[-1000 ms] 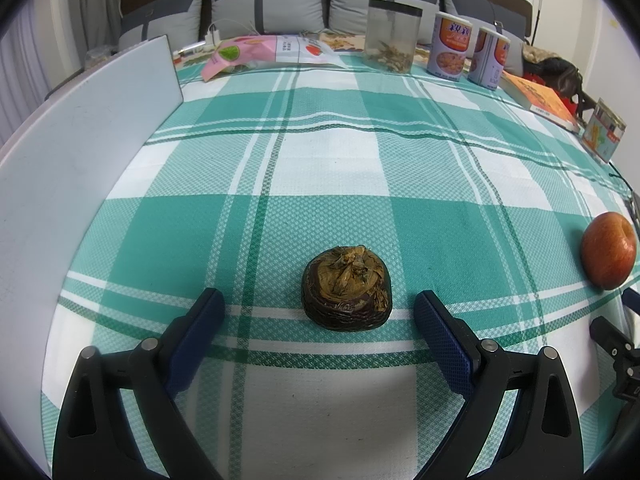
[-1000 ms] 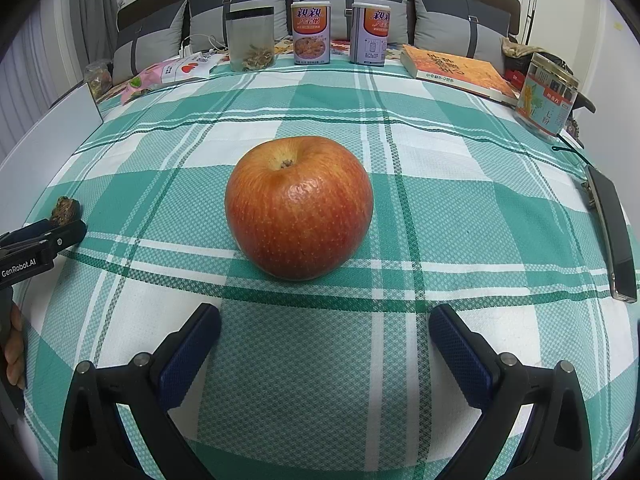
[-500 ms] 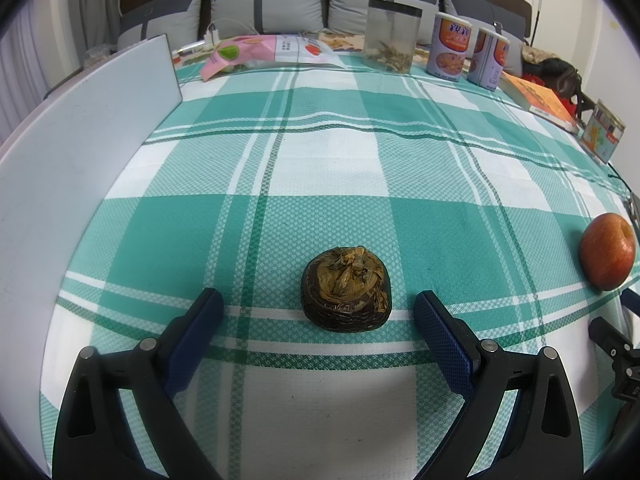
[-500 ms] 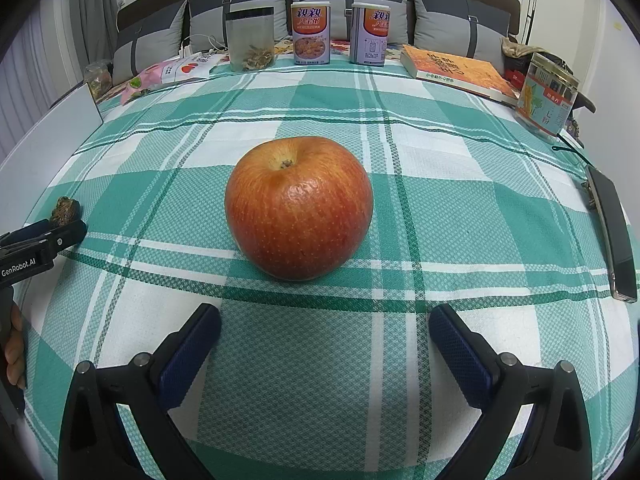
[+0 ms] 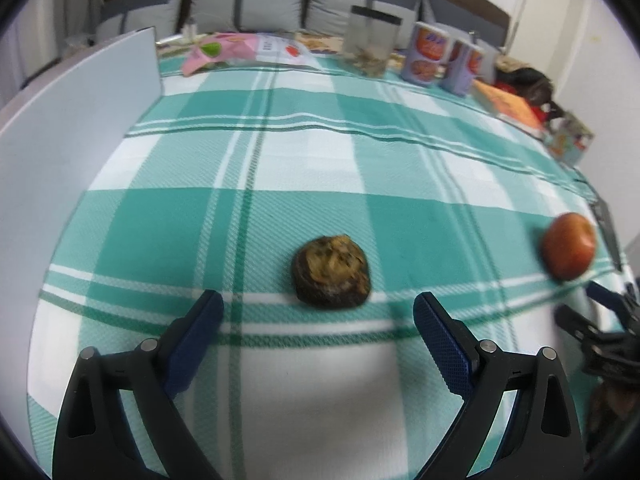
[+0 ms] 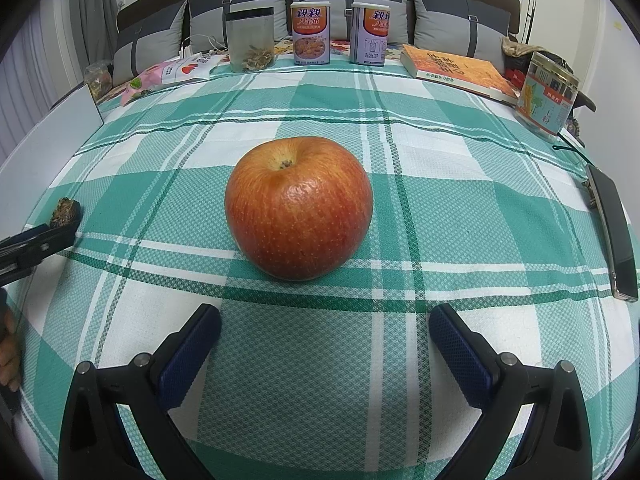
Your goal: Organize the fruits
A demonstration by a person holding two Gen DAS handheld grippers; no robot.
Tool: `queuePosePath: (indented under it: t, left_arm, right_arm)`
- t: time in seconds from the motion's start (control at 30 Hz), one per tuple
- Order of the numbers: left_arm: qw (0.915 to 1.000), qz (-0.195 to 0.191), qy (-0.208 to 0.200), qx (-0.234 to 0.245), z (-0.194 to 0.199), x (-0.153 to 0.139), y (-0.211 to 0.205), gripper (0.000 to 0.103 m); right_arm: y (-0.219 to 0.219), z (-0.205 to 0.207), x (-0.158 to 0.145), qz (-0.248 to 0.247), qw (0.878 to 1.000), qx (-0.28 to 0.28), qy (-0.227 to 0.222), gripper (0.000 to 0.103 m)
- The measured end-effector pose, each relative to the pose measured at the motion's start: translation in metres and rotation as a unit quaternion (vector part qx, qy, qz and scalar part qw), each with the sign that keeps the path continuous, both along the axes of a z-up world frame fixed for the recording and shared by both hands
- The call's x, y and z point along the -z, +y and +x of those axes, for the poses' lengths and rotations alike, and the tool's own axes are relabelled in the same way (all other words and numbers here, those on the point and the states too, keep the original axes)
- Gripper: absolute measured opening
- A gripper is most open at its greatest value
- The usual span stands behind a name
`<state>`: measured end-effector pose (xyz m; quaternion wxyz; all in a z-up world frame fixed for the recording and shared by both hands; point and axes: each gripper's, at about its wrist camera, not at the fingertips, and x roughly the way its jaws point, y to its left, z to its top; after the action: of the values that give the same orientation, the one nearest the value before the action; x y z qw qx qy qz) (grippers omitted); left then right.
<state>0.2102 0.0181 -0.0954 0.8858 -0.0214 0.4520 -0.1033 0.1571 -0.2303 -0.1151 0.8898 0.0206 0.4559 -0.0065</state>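
Observation:
A dark brown, shrivelled fruit [image 5: 331, 271] lies on the green-and-white checked cloth [image 5: 280, 216], just beyond my left gripper [image 5: 318, 312], which stands open with nothing between its fingers. The same fruit [image 6: 65, 212] shows small at the left of the right wrist view. A big red apple [image 6: 298, 207] rests upright in front of my right gripper [image 6: 325, 326], which is open and short of it. The apple [image 5: 568, 246] also appears at the right of the left wrist view, next to the right gripper's blue fingertips [image 5: 600, 292].
A white board [image 5: 68, 148] stands along the left edge. At the back are a clear jar [image 6: 250, 40], two printed cans [image 6: 311, 34], a pink packet [image 6: 168, 74] and an orange book [image 6: 456, 70]. A tin [image 6: 546, 94] and a dark phone [image 6: 612, 232] lie at the right.
The left wrist view has shifted and blurred: the left gripper has pulled back slightly and turned, so the brown fruit sits a bit farther from its fingers. The right gripper has held still.

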Motion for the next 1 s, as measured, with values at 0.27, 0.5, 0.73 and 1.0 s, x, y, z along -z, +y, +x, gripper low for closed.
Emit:
queuePosePath:
  t: [0.27,0.5,0.73,1.0]
  left_arm:
    - [0.9982,0.058,-0.003,0.018,0.009,-0.002,-0.019,0.049]
    - [0.9983,0.057,0.000,0.012,0.000,-0.010,-0.015,0.042]
    - [0.9998,0.013,0.012,0.004,-0.025,-0.037,0.003,0.041]
    - [0.9985,-0.052,0.007,0.013,-0.066,-0.085,0.026,0.041]
  right_arm:
    - [-0.020,-0.011,-0.012,0.086,0.996,-0.010,-0.024,0.103]
    - [0.004,0.028,-0.042,0.020,0.997,-0.064,-0.024,0.101]
    - [0.005,0.053,-0.030,0.014,0.998,-0.059,0.035,0.070]
    - [0.003,0.010,-0.055,0.185,0.979,-0.081,0.039,0.070]
